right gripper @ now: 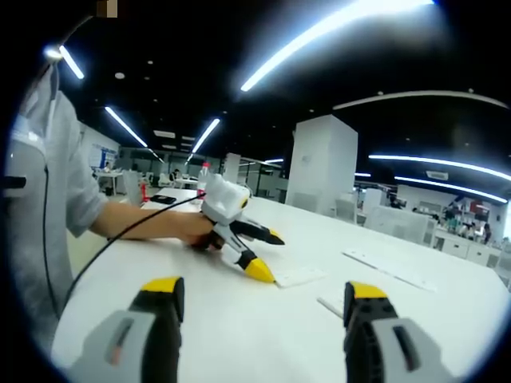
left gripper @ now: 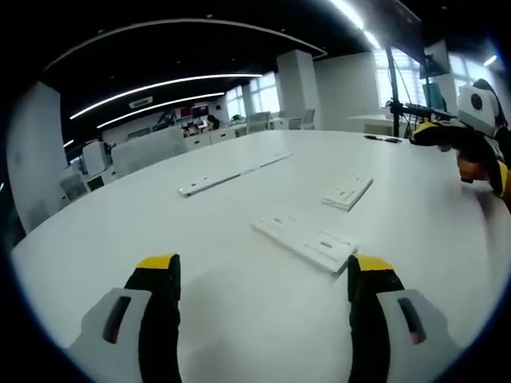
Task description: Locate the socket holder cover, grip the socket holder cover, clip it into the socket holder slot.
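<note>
**Both grippers empty: pick out the cover before you reach**

Your left gripper (left gripper: 263,275) hovers low over the white table (left gripper: 239,335), jaws spread wide with nothing between them. Your right gripper (right gripper: 259,291) is just as wide and just as empty, held above the same table.

Just ahead of your left jaws lies a long white plate (left gripper: 307,239) with small slots in it, flat on the table and angled away to the left. Beyond it, slightly right, sits a shorter white piece (left gripper: 347,192), apart from the plate. Judging by size, the shorter piece is likely the cover and the long plate the holder, but the pictures are too coarse to be sure, so check before you commit. Farther back a thin strip (left gripper: 231,174) lies across the table, well apart from both.

In the right gripper view, a flat white piece (right gripper: 291,277) lies just beside your left gripper's lower tip.

To do this well:
- Settle which piece is the cover first.
- Come down on it squarely, jaws astride its narrow width, since a thin flat part will probably slide if nudged from one side.
- Keep your other gripper ready to steady the holder when you clip in.
</note>
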`<state>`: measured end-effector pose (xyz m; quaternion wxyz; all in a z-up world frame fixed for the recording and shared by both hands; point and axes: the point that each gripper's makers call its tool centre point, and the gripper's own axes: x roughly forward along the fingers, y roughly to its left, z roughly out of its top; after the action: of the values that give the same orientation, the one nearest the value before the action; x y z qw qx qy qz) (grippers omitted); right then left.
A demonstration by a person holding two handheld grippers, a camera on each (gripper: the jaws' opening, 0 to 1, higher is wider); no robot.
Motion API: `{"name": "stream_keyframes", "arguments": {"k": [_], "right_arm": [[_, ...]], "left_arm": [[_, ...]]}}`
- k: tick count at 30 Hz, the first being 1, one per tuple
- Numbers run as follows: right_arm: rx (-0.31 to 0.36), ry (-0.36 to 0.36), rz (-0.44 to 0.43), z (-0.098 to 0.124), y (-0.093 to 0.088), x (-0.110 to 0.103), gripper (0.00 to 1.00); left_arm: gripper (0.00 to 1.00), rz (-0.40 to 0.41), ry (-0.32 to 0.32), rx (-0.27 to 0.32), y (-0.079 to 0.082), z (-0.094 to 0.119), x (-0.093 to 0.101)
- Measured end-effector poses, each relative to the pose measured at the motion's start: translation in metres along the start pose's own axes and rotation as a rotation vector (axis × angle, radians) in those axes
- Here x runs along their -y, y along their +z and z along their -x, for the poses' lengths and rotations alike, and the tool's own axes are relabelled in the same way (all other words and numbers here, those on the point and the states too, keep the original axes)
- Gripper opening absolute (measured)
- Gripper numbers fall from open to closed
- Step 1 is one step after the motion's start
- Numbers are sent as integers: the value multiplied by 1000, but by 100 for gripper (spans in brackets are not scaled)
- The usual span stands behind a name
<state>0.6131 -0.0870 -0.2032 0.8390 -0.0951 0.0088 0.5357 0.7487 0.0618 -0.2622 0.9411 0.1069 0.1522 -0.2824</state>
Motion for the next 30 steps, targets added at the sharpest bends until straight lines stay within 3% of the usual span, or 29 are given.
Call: {"name": "stream_keyframes", "arguments": {"k": [6, 15, 20, 23, 26, 30], "right_arm": [[12, -5, -3, 2, 3, 0, 83], [43, -9, -13, 4, 10, -4, 83], [96, -30, -54, 9, 19, 2, 83], [123, -45, -74, 11, 23, 6, 83], [151, -62, -95, 13, 27, 9, 84], [198, -83, -124, 17, 33, 16, 85]], "left_arm": [[87, 16, -39, 45, 16, 10, 14], [88, 74, -101, 219, 67, 41, 40], [95, 64, -103, 305, 90, 61, 52], [95, 66, -128, 350, 101, 74, 62], [95, 79, -152, 435, 115, 88, 72], [95, 110, -190, 481, 118, 100, 83]]}}
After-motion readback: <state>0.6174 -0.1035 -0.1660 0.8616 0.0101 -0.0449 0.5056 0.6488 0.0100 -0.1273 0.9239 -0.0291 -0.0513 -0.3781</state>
